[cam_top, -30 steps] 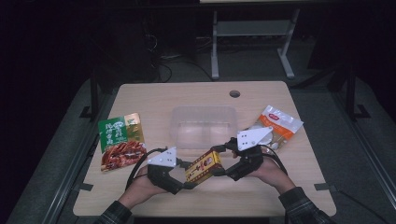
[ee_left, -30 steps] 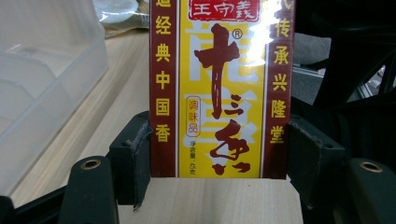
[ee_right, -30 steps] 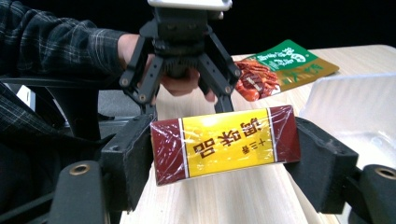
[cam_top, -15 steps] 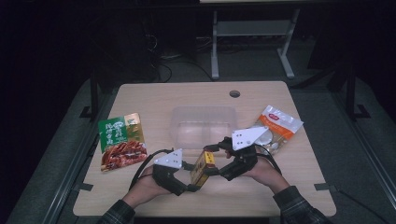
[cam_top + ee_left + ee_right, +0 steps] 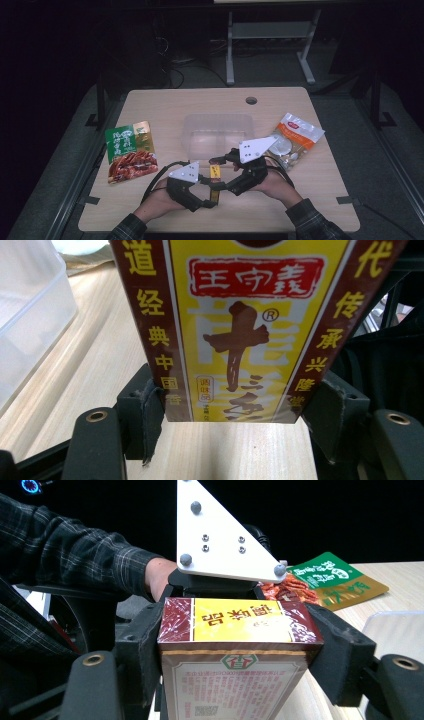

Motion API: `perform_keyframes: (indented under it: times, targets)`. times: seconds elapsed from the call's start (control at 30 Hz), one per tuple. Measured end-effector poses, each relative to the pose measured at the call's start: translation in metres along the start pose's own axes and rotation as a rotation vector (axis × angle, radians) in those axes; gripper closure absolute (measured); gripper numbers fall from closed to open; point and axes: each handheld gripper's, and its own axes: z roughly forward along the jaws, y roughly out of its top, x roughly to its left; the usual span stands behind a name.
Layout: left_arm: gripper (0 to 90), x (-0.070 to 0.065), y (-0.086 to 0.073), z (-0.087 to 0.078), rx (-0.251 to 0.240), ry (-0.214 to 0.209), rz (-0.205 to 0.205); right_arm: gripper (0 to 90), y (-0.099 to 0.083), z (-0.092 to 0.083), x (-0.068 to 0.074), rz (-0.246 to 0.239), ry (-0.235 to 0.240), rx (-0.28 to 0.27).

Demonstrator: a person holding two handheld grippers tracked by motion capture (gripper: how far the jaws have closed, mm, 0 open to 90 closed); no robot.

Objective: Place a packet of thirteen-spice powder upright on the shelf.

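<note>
A yellow-and-maroon box [image 5: 215, 181] is held above the near middle of the wooden table [image 5: 320, 200], between the person's two hands and just in front of the clear plastic container [image 5: 216, 132]. In the high view its long axis runs nearly straight away from the person, one end toward the container and the other toward the table's near edge. The left gripper [image 5: 207, 192] has its jaws pressed against the two long sides of the box at the nearer end; in the left gripper view the printed face fills the space between the black pads [image 5: 145, 415]. The right gripper [image 5: 222, 167] clamps the farther end, its jaws tight on both side faces in the right gripper view. A green and red food packet [image 5: 130, 150] lies flat at the table's left, well apart. A clear pouch with orange label [image 5: 295, 137] lies at the right, just beside the right gripper.
</note>
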Motion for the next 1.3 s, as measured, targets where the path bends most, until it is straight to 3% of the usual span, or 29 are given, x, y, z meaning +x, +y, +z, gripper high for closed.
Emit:
perform_keyframes:
  times: [0.1, 0.4, 0.63, 0.83, 0.9, 1.03, 1.3]
  targets:
    - [31.4, 0.001, -0.001, 0.002, -0.003, -0.004, -0.010, 31.1, 0.001, 0.001, 0.000, 0.016, -0.002, 0.011]
    - [25.0, 0.003, -0.009, 0.000, 0.021, 0.058, -0.021, 31.5, -0.001, 0.002, -0.001, 0.012, -0.028, 0.025]
    - [20.5, 0.002, -0.025, -0.014, 0.033, 0.096, -0.079, 31.6, -0.002, -0.001, -0.005, 0.019, -0.034, 0.048]
    - [19.3, -0.003, -0.040, -0.028, 0.055, 0.172, -0.144, 31.7, 0.001, -0.003, -0.014, 0.007, -0.032, 0.071]
    - [19.3, -0.004, -0.042, -0.030, 0.060, 0.184, -0.142, 31.7, 0.003, -0.004, -0.017, 0.003, -0.027, 0.087]
    - [19.3, -0.009, -0.050, -0.040, 0.057, 0.237, -0.175, 31.7, 0.008, -0.007, -0.022, -0.015, -0.049, 0.082]
    - [19.7, -0.009, -0.050, -0.041, 0.046, 0.247, -0.176, 31.6, 0.018, -0.013, -0.035, -0.026, -0.084, 0.103]
